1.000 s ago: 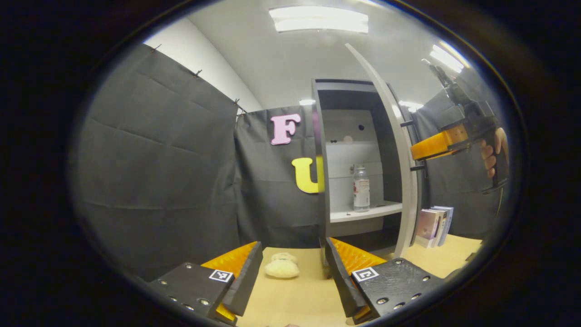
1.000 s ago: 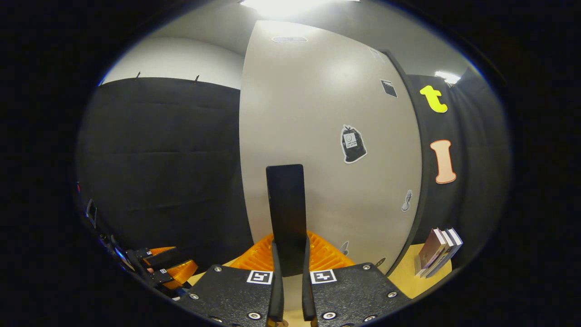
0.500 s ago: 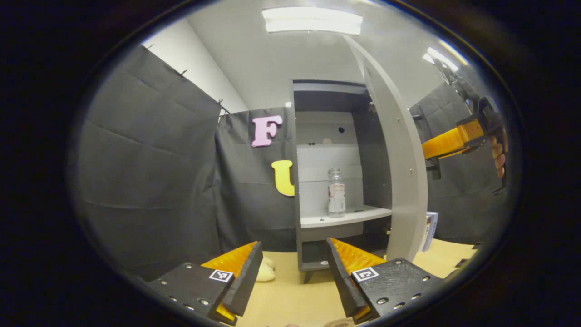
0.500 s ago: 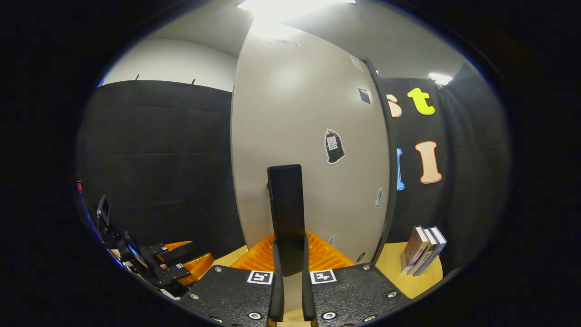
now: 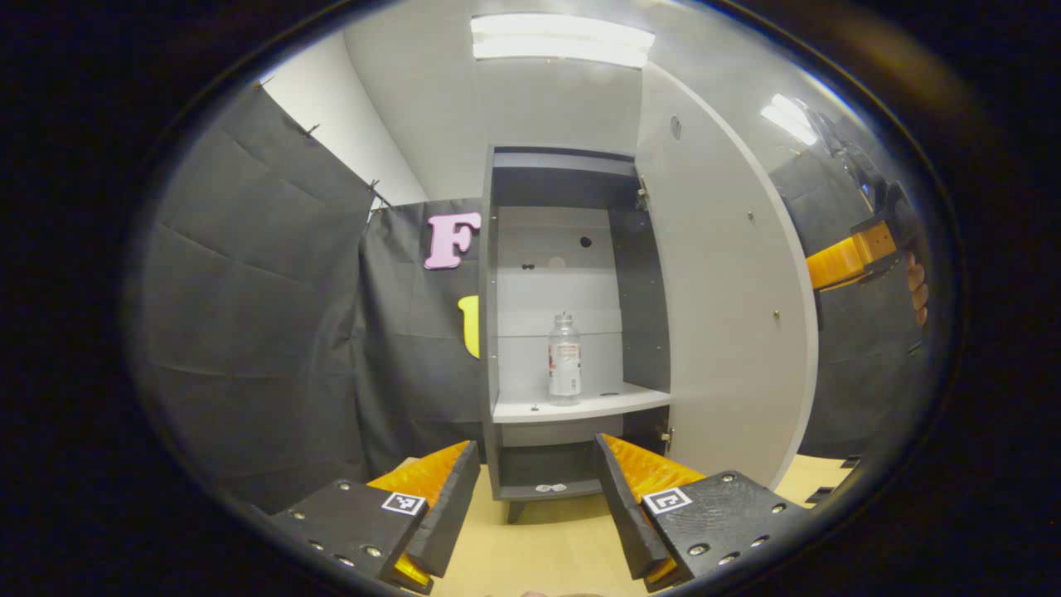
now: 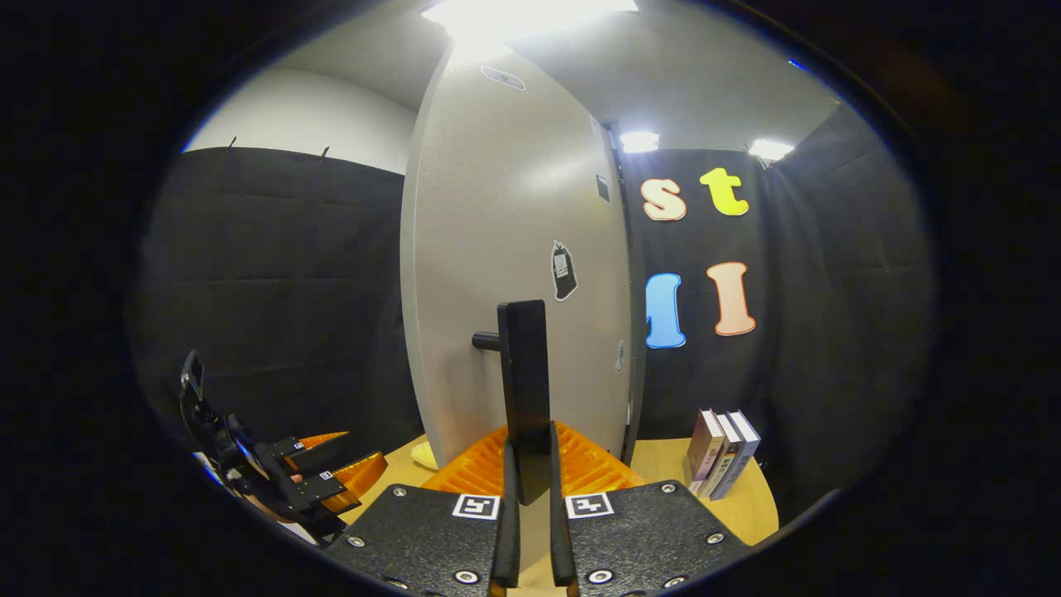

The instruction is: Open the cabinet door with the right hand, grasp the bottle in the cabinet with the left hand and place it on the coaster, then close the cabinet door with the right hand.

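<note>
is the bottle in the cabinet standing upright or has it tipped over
Upright. In the left gripper view the bottle stands on its base on the cabinet shelf, cap at the top, untouched.

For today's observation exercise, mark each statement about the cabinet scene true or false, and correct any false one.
1. The cabinet door stands open. True.
2. The bottle lies on its side on the table. False: it stands upright on a shelf inside the cabinet.
3. The right gripper is shut on the door handle. True.
4. The left gripper holds the bottle. False: its fingers are apart and hold nothing, short of the cabinet.
5. Books stand on the table to the right of the door in the right gripper view. True.
</note>
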